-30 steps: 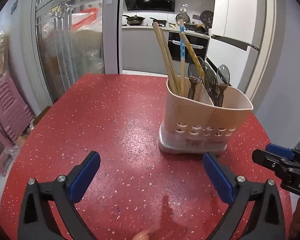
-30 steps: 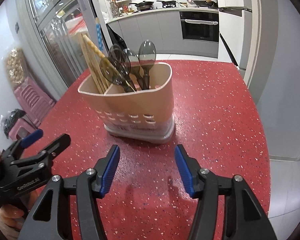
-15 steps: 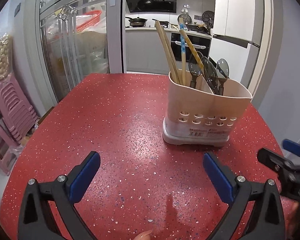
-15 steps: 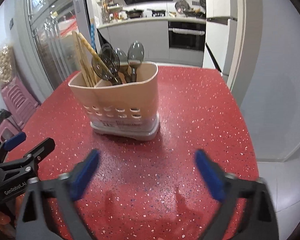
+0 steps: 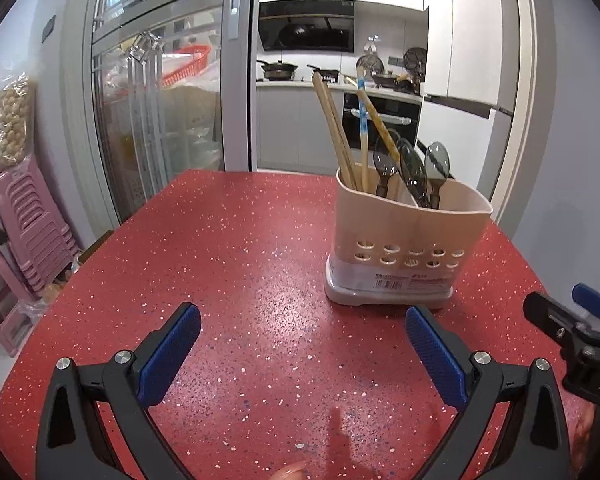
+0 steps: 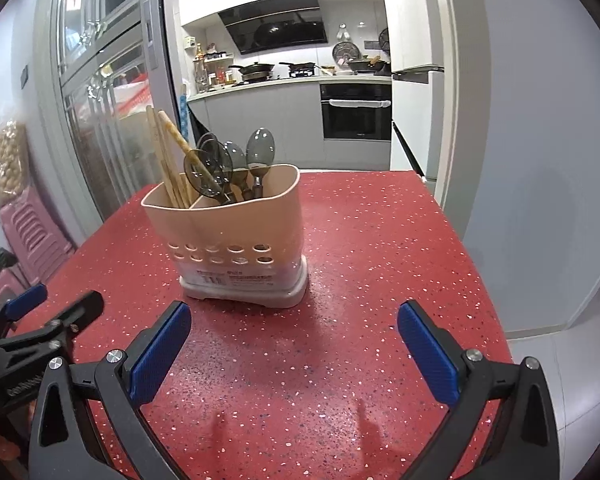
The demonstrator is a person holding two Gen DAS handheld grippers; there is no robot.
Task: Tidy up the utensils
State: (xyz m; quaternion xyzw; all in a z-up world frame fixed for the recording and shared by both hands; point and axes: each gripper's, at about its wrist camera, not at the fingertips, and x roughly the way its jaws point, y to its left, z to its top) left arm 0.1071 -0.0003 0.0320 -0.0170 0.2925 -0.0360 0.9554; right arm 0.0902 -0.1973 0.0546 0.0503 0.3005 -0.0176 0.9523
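The utensil holder (image 6: 236, 236) stood upright on the red bench (image 6: 360, 240), chopsticks (image 6: 168, 160) leaning in its left compartment and the spoons (image 6: 236, 164) bunched in the right, bowls up. Nothing lay loose on the bench in either view, so the sorting looked finished or nearly so.

What had just changed was the right tongs (image 6: 294, 348): a second earlier their blue pads sat fairly close together, and they had just been opening until they stood at full spread, with nothing between them. Both views had also drawn back a little from the holder. Taken together, that read as a release and retreat rather than a reach for another piece.

The holder stood ahead of the right tongs, slightly toward their left pad, clear of both pads. From the left tongs (image 5: 302, 350), also spread wide and empty, it stood ahead and off to the right, just beyond the right pad and apart from it.
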